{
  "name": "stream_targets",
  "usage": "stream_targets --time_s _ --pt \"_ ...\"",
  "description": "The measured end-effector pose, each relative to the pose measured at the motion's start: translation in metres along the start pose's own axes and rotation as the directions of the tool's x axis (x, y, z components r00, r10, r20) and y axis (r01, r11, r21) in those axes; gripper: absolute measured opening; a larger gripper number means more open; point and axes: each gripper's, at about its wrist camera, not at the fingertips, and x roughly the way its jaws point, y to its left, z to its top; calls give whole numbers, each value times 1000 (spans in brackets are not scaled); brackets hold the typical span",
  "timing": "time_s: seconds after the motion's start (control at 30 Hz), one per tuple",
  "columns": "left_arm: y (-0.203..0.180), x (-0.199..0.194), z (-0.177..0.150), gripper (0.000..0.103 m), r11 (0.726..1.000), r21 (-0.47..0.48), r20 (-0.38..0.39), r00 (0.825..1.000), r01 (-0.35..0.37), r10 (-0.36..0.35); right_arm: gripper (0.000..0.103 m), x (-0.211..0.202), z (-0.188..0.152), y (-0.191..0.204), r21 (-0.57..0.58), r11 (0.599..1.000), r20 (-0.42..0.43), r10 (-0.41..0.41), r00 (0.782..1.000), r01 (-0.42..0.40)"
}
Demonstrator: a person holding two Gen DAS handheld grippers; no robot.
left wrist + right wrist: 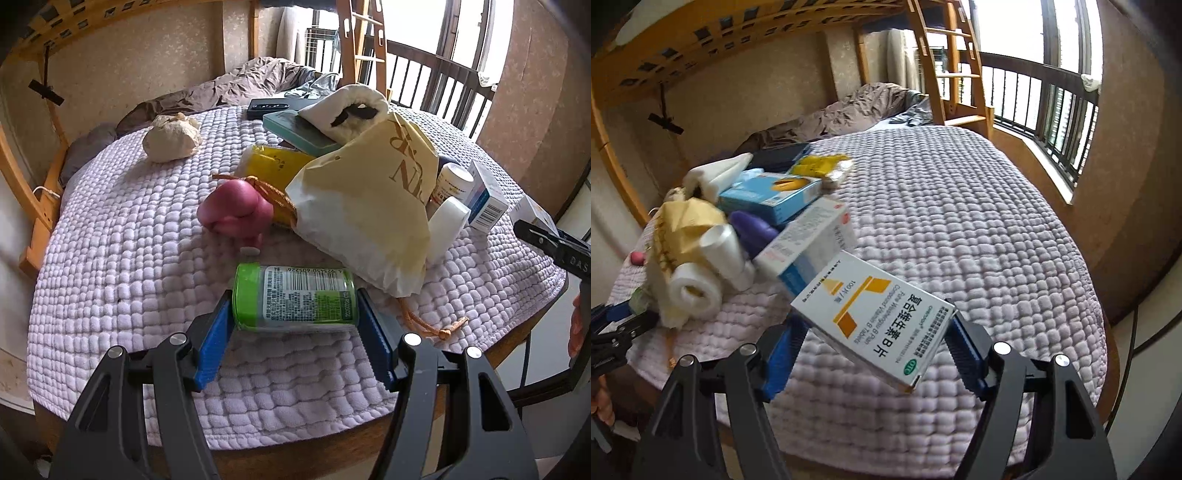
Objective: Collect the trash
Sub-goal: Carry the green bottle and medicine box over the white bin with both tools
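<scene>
My left gripper (295, 306) is shut on a green plastic bottle (295, 299) that lies sideways on the lilac quilt (110, 258); its blue pads press the cap end and the base end. My right gripper (875, 332) is shut on a white and yellow vitamin B box (871, 317) and holds it tilted just above the quilt (960, 221). The right gripper's black finger (554, 243) shows at the right edge of the left wrist view. The left gripper (613, 325) shows at the left edge of the right wrist view.
A pile sits beyond the bottle: cream paper bag (369, 206), pink toy (236, 214), yellow packet (277, 162), white pill bottle (452, 182), medicine boxes (484, 199), foam roll (694, 291), purple object (757, 229). A crumpled paper ball (171, 138) lies far left. Wooden bunk frame (945, 74) and railing (1052, 110) stand behind.
</scene>
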Motion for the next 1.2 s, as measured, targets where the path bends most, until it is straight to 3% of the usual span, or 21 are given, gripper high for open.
stream_targets --time_s 0.63,1.2 --pt "6 -18 -14 65 998 -58 -23 1000 20 -22 71 -29 -25 67 -133 973 -85 177 981 -187" --pt "-5 -34 -29 65 998 -40 -24 998 54 -55 71 -52 -50 86 -176 953 -122 229 966 -248"
